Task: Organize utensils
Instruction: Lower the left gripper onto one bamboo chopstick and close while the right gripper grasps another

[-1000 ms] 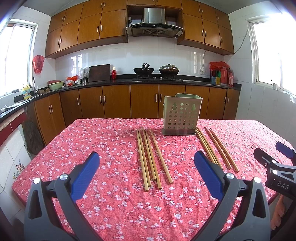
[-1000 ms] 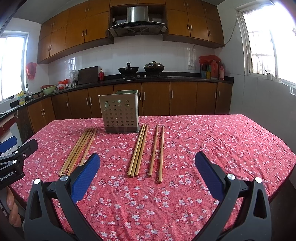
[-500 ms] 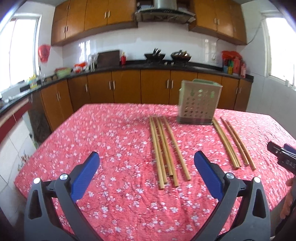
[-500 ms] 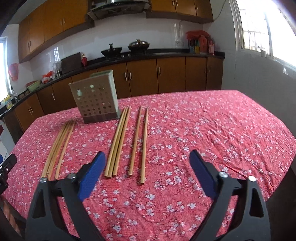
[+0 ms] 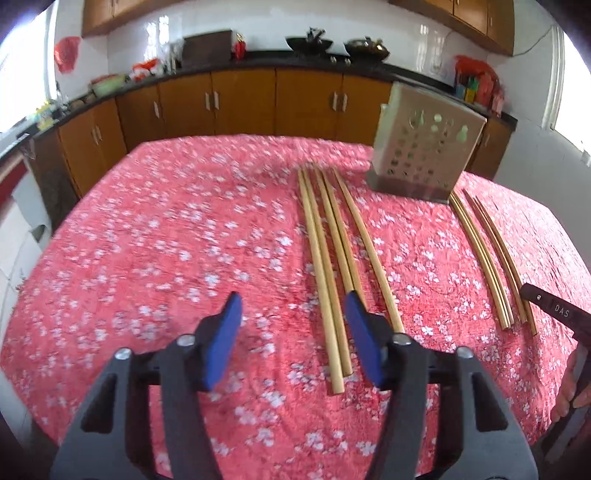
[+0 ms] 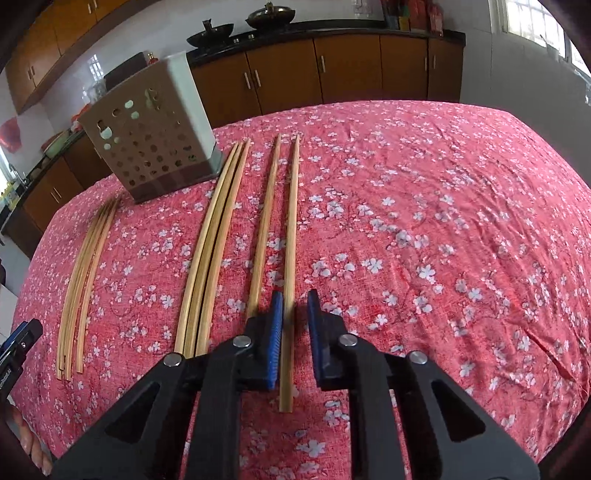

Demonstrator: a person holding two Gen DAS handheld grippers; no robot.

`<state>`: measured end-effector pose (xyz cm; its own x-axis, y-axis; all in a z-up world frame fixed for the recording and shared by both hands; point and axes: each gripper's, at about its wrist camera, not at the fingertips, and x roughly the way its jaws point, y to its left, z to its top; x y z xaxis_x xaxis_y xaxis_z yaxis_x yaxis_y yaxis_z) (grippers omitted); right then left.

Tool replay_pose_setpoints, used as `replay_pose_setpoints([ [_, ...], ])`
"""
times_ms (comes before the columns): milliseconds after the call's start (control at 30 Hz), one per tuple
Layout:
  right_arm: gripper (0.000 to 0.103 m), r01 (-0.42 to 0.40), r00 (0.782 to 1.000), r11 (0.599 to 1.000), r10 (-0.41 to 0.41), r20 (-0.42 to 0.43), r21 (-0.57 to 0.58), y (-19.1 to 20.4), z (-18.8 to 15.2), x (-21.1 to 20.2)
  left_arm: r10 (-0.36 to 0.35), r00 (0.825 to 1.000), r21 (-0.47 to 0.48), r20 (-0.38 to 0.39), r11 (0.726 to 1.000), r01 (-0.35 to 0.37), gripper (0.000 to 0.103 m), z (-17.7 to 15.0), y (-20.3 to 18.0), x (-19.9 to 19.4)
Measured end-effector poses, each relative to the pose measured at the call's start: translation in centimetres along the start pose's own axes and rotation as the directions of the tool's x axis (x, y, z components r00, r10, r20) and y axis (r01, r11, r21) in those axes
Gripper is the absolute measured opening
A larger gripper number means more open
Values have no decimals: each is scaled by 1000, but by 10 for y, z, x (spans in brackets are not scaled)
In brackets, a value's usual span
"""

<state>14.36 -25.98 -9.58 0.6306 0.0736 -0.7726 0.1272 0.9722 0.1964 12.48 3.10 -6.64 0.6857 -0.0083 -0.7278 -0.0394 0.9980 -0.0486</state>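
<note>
home kitchen for sure: brown wooden cabinets (image 5: 243, 99), black woks (image 6: 210, 33) on the dark countertop (image 6: 332, 27), white tiled wall (image 5: 269, 26).

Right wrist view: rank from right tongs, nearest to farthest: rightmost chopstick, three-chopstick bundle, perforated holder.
1. Rightmost bamboo chopstick: between the right tongs, not yet clamped.
2. Bundle of three bamboo chopsticks: to the left on the tablecloth.
3. Beige perforated utensil holder: far left, at the back.

red floral tablecloth (image 6: 424, 206) (white blossoms), tan chopsticks (image 6: 291, 236)
</note>
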Motion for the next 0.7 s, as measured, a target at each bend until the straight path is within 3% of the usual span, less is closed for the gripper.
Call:
replay_pose_setpoints([
  [100,10,1,1000,1000,-1,7,3,-3,1,-2,-50,998,4,-31,999,50,41,5,-2,9],
  [300,10,14,1000,1000,-14,12,-19,-3,6,4,-78,992,5,-96,997,79,24,15,-3,28],
  [567,10,35,999,998,-34,11,-56,5,15,19,-46,992,49,-120,997,52,23,19,-2,41],
  [700,10,38,999,996,-37,10,-75,10,22,28,12,991,102,-131,995,2,10,27,-6,55],
])
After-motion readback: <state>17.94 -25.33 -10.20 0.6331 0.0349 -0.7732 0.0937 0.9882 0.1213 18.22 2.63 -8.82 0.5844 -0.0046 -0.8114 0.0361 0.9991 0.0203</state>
